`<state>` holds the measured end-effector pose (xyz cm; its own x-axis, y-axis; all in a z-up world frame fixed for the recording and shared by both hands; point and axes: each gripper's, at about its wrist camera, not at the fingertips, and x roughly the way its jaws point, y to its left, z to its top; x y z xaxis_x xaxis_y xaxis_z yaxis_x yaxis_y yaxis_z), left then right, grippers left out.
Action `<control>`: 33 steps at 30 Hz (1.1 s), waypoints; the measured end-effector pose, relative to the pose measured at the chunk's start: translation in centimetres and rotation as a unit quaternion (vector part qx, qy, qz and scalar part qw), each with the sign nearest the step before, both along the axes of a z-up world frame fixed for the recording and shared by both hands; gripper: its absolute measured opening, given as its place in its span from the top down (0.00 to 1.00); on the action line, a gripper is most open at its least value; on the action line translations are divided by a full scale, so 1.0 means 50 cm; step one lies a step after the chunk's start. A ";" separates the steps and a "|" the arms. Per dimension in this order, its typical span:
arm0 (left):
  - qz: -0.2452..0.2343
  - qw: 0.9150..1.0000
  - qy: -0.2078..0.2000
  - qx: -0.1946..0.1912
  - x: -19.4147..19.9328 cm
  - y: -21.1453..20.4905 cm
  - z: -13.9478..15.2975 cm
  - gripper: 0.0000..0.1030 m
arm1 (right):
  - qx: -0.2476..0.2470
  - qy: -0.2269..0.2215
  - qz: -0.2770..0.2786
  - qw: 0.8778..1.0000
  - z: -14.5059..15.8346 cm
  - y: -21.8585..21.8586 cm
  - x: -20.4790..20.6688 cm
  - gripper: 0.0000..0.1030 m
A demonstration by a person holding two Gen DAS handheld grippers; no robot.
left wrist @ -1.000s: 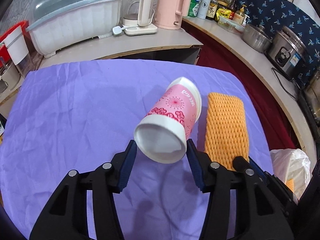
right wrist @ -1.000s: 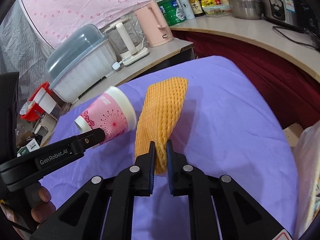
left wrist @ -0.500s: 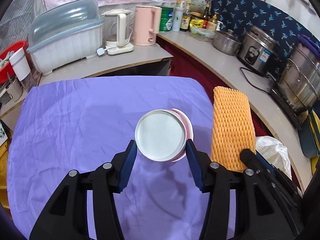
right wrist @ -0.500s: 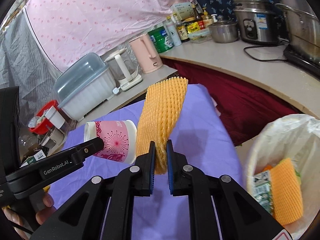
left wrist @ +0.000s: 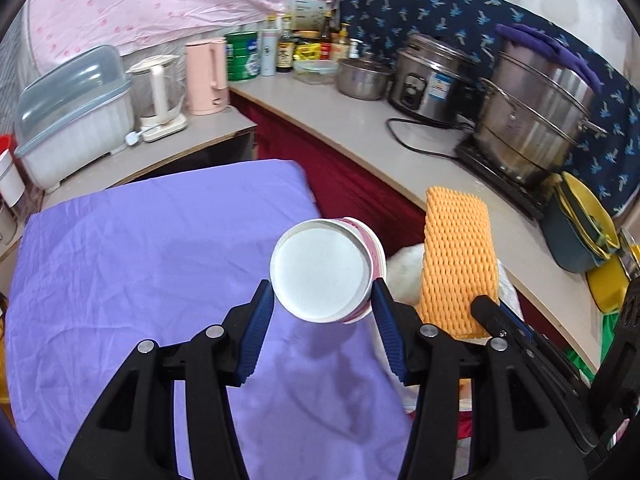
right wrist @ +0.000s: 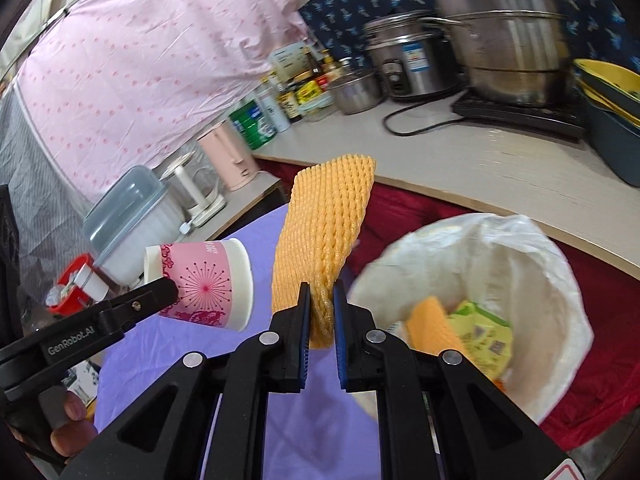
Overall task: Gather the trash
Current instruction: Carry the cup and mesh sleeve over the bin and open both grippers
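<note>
My left gripper is shut on a pink and white paper cup, held on its side in the air over the right edge of the purple table, base toward the camera. The cup also shows in the right wrist view. My right gripper is shut on the lower end of an orange foam net sleeve, which stands upright. The sleeve also shows in the left wrist view. A bin lined with a white bag sits just right of it, holding another orange sleeve and a green packet.
A curved counter runs behind and to the right with a rice cooker, a steel steamer pot, kettles and bottles. A white dish rack with a lid stands at the back left. Red cloth hangs below the counter.
Both grippers have lifted and swung right with their loads, from over the table toward the bin. The bag-lined bin has come fully into the right wrist view.
</note>
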<state>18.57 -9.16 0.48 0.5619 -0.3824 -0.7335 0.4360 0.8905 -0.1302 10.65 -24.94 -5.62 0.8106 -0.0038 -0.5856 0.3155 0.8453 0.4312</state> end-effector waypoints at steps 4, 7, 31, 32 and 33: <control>-0.027 1.000 0.005 0.002 -0.035 -0.064 -0.007 0.53 | -0.003 0.011 -0.026 1.000 -0.017 -0.057 -0.053 0.89; -0.048 0.999 0.014 0.002 -0.060 -0.114 -0.022 0.53 | -0.008 0.022 -0.045 0.999 -0.031 -0.095 -0.086 0.89; -0.072 0.996 0.019 0.045 -0.109 -0.231 -0.100 0.33 | -0.008 0.032 -0.080 0.996 -0.069 -0.171 -0.143 0.61; -0.072 0.996 0.018 0.046 -0.109 -0.230 -0.099 0.33 | -0.010 0.031 -0.079 0.996 -0.064 -0.171 -0.143 0.61; -0.071 0.996 0.017 0.047 -0.109 -0.230 -0.098 0.33 | -0.011 0.030 -0.079 0.996 -0.061 -0.171 -0.144 0.59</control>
